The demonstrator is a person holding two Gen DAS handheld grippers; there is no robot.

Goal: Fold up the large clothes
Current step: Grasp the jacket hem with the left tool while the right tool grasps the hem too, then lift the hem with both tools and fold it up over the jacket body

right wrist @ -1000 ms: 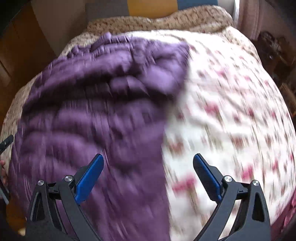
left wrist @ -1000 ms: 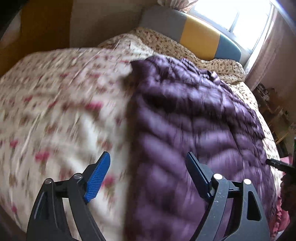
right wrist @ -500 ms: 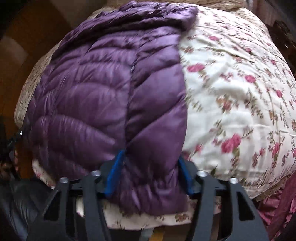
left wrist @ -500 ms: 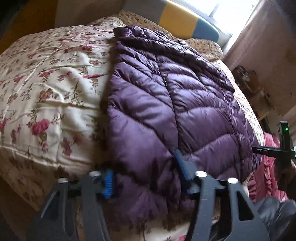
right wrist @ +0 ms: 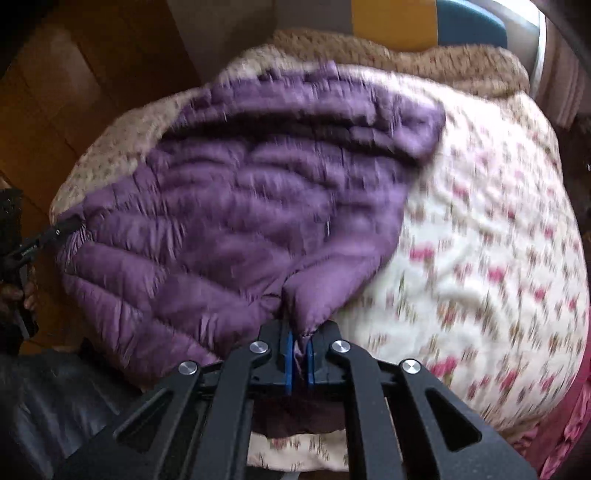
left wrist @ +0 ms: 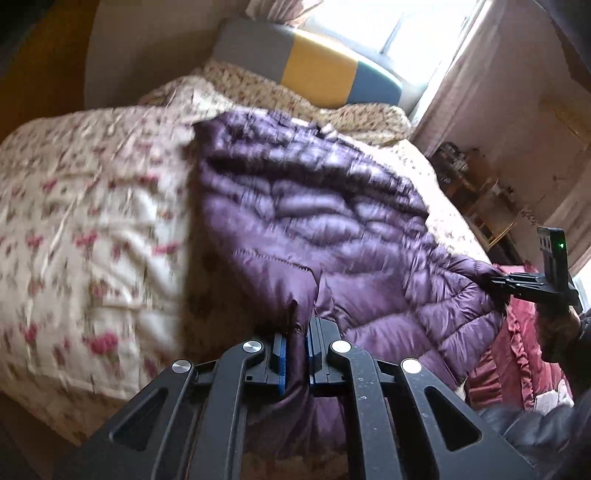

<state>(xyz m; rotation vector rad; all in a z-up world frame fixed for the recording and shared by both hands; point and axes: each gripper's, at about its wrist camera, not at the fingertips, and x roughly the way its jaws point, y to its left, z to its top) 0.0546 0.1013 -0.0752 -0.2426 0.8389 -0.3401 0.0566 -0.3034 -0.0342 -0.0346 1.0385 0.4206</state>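
A purple quilted puffer jacket (left wrist: 314,214) lies spread on a bed with a floral quilt (left wrist: 92,221). My left gripper (left wrist: 295,354) is shut on the jacket's near hem, a fold of purple fabric pinched between its blue pads. In the right wrist view the same jacket (right wrist: 240,206) fills the left half, and my right gripper (right wrist: 300,354) is shut on the other near corner of the hem. Each gripper shows in the other's view: the right one (left wrist: 498,282) at the jacket's right edge, the left one (right wrist: 70,225) at its left edge. The near hem is raised off the quilt.
A headboard (left wrist: 314,62) in grey, yellow and blue stands at the far end under a bright window (left wrist: 388,26). A red ruffled cloth (left wrist: 517,354) hangs at the bed's right side. Cluttered shelves (left wrist: 476,192) stand by the right wall. A wooden floor (right wrist: 48,110) lies left of the bed.
Both grippers went from wide open above the bed to shut on the jacket's near hem, one at each corner. Both have since risen, lifting the hem off the quilt.
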